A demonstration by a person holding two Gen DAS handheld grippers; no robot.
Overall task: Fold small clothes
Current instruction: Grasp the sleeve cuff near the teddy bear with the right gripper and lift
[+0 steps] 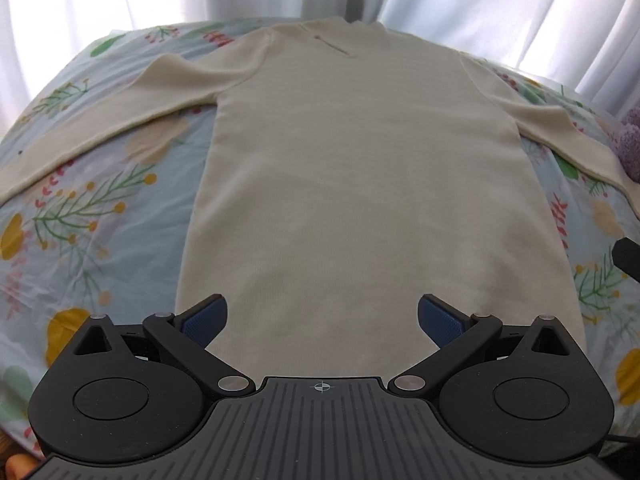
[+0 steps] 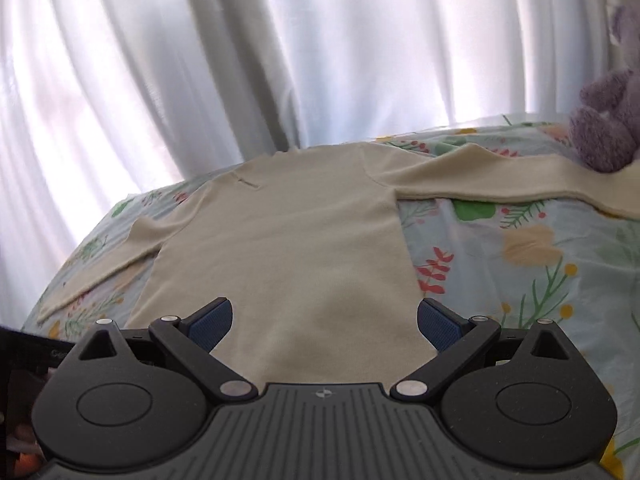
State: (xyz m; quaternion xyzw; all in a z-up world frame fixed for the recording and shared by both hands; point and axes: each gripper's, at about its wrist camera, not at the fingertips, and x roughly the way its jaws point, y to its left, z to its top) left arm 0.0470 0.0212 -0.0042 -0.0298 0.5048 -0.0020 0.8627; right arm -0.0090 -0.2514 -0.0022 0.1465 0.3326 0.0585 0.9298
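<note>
A cream long-sleeved sweater point(image 1: 360, 184) lies flat on a floral bedsheet point(image 1: 92, 216), collar at the far end, both sleeves spread outward. Its left sleeve point(image 1: 88, 120) and right sleeve point(image 1: 560, 136) slope toward the near corners. My left gripper point(image 1: 322, 320) is open above the sweater's hem, blue pads wide apart, holding nothing. In the right wrist view the same sweater point(image 2: 288, 248) stretches away, its right sleeve point(image 2: 500, 180) running to the right. My right gripper point(image 2: 324, 320) hangs open over the lower body of the sweater with nothing between its fingers.
A purple plush toy point(image 2: 604, 128) sits at the right end of the sleeve, also seen as a plush toy point(image 1: 632, 140) at the left wrist view's right edge. White curtains point(image 2: 240, 60) hang behind the bed. A dark object point(image 1: 626, 258) pokes in at the right.
</note>
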